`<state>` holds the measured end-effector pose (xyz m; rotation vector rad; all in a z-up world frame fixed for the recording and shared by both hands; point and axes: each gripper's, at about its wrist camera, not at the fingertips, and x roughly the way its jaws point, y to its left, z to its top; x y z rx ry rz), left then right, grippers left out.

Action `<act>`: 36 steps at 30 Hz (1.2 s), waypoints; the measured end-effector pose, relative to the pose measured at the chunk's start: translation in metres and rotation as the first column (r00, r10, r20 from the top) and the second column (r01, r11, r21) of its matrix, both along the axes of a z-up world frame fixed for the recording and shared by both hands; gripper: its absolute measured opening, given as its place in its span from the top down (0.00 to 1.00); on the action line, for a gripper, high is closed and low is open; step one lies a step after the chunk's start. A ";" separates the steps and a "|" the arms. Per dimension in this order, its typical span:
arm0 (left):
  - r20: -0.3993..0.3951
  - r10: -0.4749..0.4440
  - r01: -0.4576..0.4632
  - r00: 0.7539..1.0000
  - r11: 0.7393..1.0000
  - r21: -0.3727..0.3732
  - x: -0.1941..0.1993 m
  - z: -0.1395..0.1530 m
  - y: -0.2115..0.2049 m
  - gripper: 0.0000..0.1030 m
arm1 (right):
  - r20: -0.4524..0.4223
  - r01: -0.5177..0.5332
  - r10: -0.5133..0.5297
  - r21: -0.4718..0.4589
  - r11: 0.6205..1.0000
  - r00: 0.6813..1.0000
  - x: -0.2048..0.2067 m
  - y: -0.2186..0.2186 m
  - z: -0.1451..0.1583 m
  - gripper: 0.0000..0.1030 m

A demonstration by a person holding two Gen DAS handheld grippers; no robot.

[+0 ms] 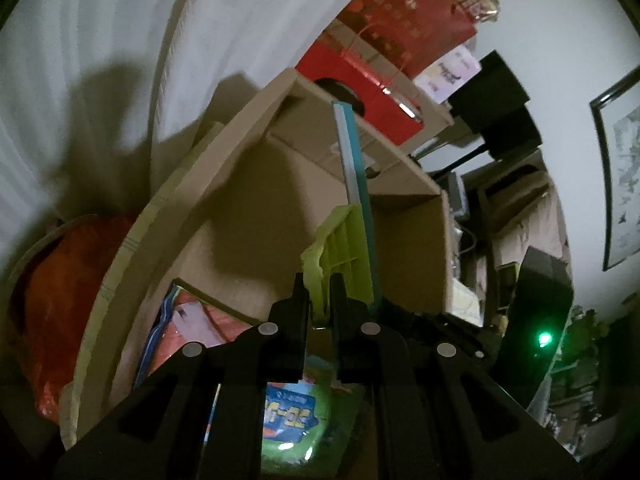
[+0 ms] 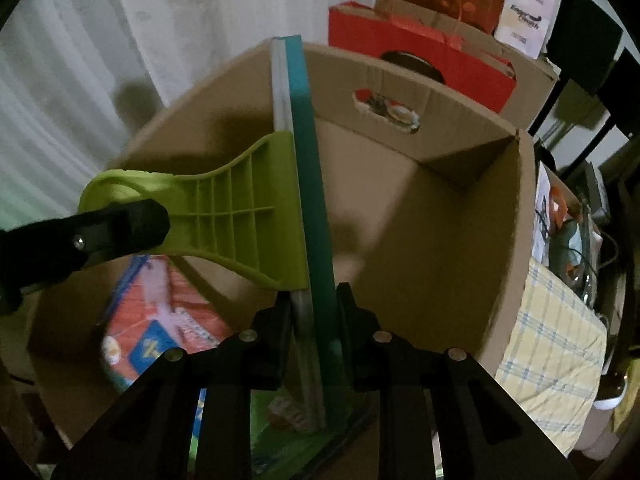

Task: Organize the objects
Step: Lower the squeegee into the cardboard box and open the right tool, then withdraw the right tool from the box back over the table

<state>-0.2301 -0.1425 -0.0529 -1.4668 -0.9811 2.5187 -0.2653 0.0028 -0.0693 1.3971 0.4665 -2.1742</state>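
Note:
A squeegee-like tool with a lime green handle (image 2: 240, 220) and a long teal blade (image 2: 308, 160) is held over an open cardboard box (image 2: 440, 208). My right gripper (image 2: 314, 300) is shut on the blade's near end. My left gripper (image 1: 320, 284) is shut on the green handle (image 1: 340, 252); its black finger (image 2: 120, 224) shows in the right wrist view. The blade (image 1: 358, 184) stands on edge over the box (image 1: 248, 208). Colourful booklets (image 2: 160, 320) lie on the box floor.
Red gift bags and boxes (image 2: 420, 56) are stacked behind the cardboard box. White curtains (image 2: 120, 40) hang at the left. An orange bag (image 1: 68, 288) sits left of the box. A checked cloth (image 2: 560, 360) and cluttered shelves lie to the right.

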 end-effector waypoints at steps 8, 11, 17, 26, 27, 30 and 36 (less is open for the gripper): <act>0.056 0.003 -0.003 0.998 1.000 0.002 -0.007 -0.018 -0.001 0.89 | 0.009 -0.022 0.021 0.134 0.991 1.000 -0.007 -0.013 -0.014 0.79; 0.070 0.001 -0.001 0.998 1.000 0.004 -0.008 -0.022 -0.002 0.87 | -0.007 -0.032 0.034 0.158 0.987 0.999 -0.003 -0.014 -0.014 0.75; 0.068 -0.007 0.007 0.998 1.000 -0.010 -0.005 -0.018 -0.004 0.68 | -0.034 -0.036 0.041 0.142 0.989 0.999 0.001 -0.010 -0.006 0.67; 0.023 -0.012 0.014 1.000 0.997 -0.081 0.013 0.012 -0.005 0.45 | -0.070 -0.008 0.011 0.047 0.999 0.997 0.025 0.005 0.025 0.58; 0.017 -0.019 0.020 1.000 0.996 -0.084 0.014 0.015 -0.004 0.43 | -0.075 -0.001 0.003 0.028 1.000 0.997 0.028 0.009 0.030 0.55; 0.005 -0.041 0.041 0.999 0.994 -0.105 0.021 0.024 0.001 0.40 | -0.095 0.017 -0.019 -0.019 1.000 0.995 0.037 0.022 0.044 0.50; -0.015 -0.086 0.082 0.996 0.979 -0.187 0.035 0.041 0.017 0.33 | -0.117 0.044 -0.056 -0.097 0.994 0.992 0.058 0.050 0.065 0.45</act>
